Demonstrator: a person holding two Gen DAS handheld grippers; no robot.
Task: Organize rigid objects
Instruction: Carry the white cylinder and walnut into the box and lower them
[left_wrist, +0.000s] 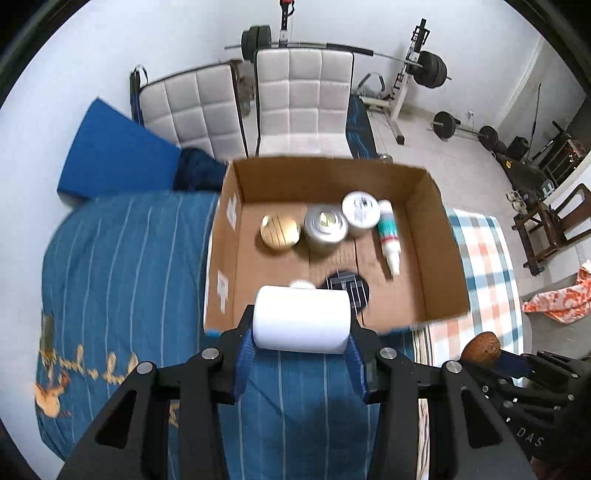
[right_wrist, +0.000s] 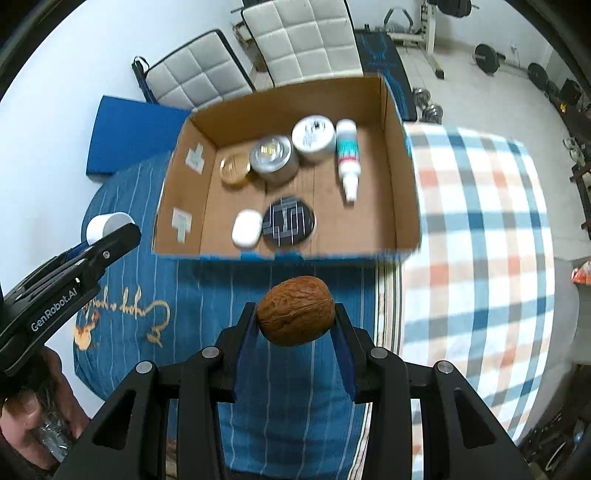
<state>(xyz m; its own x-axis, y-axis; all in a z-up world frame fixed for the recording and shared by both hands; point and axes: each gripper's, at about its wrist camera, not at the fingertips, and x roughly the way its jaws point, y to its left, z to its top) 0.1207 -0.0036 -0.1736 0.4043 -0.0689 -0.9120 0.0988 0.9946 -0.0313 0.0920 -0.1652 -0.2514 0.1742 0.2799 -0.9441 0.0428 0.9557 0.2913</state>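
My left gripper (left_wrist: 303, 341) is shut on a white cylinder (left_wrist: 303, 317), held above the near edge of an open cardboard box (left_wrist: 432, 236). My right gripper (right_wrist: 295, 332) is shut on a brown walnut (right_wrist: 296, 310), held above the blue blanket in front of the box (right_wrist: 395, 147). In the box lie a gold lid (right_wrist: 234, 168), two round tins (right_wrist: 273, 157), a white bottle (right_wrist: 347, 158), a black patterned disc (right_wrist: 289, 221) and a small white case (right_wrist: 246, 228). The left gripper with the cylinder (right_wrist: 107, 225) shows at the left of the right wrist view.
The box stands on a bed with a blue striped blanket (left_wrist: 122, 277) and a plaid sheet (right_wrist: 480, 221). Two white padded chairs (left_wrist: 303, 99) and a blue mat (left_wrist: 110, 151) stand behind. Weights lie on the floor at the right.
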